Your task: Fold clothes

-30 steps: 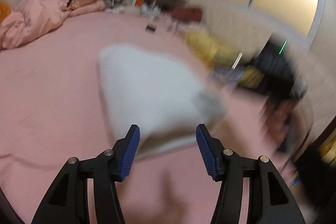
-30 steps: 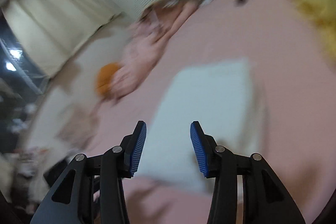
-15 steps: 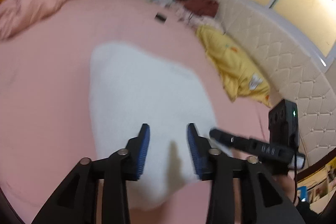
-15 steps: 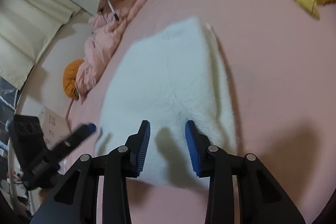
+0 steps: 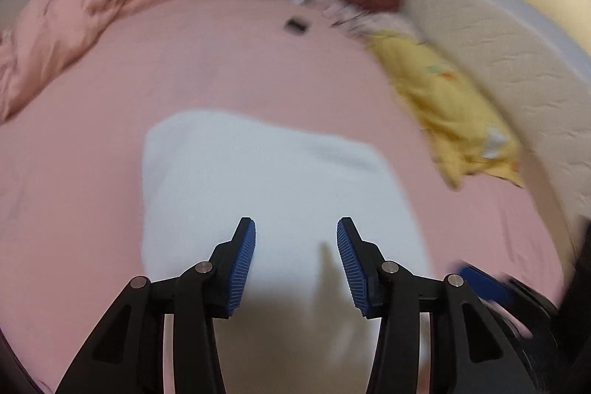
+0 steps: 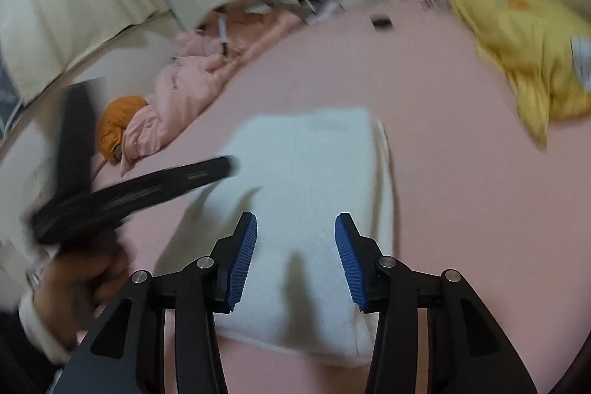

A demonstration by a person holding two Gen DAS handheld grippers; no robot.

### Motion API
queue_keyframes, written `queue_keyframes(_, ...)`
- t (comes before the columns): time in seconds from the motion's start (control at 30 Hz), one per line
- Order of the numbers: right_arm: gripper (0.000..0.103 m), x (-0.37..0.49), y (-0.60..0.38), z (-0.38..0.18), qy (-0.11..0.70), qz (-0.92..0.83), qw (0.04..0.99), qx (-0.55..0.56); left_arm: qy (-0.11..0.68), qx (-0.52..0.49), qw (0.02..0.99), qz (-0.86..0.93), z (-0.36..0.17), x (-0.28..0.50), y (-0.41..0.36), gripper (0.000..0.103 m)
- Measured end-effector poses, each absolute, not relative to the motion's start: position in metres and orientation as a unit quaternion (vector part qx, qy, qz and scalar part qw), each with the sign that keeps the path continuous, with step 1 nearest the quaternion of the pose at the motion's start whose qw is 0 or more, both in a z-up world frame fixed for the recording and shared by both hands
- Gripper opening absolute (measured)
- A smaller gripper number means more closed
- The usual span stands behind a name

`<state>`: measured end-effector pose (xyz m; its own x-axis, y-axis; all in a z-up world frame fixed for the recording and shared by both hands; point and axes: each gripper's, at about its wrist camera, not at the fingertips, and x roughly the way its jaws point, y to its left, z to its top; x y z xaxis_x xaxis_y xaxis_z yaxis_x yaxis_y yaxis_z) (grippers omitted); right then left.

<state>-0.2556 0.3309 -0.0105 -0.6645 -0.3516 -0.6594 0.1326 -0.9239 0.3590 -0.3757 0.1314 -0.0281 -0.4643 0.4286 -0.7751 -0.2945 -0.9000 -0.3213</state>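
Fleecy white folded garment (image 5: 266,180) lies rectangular on smooth pink sheet (image 5: 221,61); left gripper (image 5: 295,257) and right gripper (image 6: 294,255) hover empty, jaws parted.

The left gripper (image 5: 295,259) tilts down over the near edge of the white folded cloth (image 5: 273,180), jaws parted with nothing between them. The right gripper (image 6: 295,257) hangs over the same cloth, jaws having just widened, also empty. The person's left hand (image 6: 79,277) grasps the left gripper's handle beside the cloth.
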Motion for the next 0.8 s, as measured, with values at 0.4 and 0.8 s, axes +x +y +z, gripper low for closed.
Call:
queue_keyframes(0.4, 0.046, -0.264, 0.332, -0.006, -0.166, -0.890, 0.151, 0.398, -0.092, -0.417, 0.239, 0.872, -0.014, -0.302, 0.104, 0.024)
queue_keyframes(0.8, 0.045, -0.262, 0.301, -0.015, -0.123, -0.879, 0.145, 0.438, -0.069, -0.452, 0.179, 0.871, -0.037, -0.256, 0.088, 0.020)
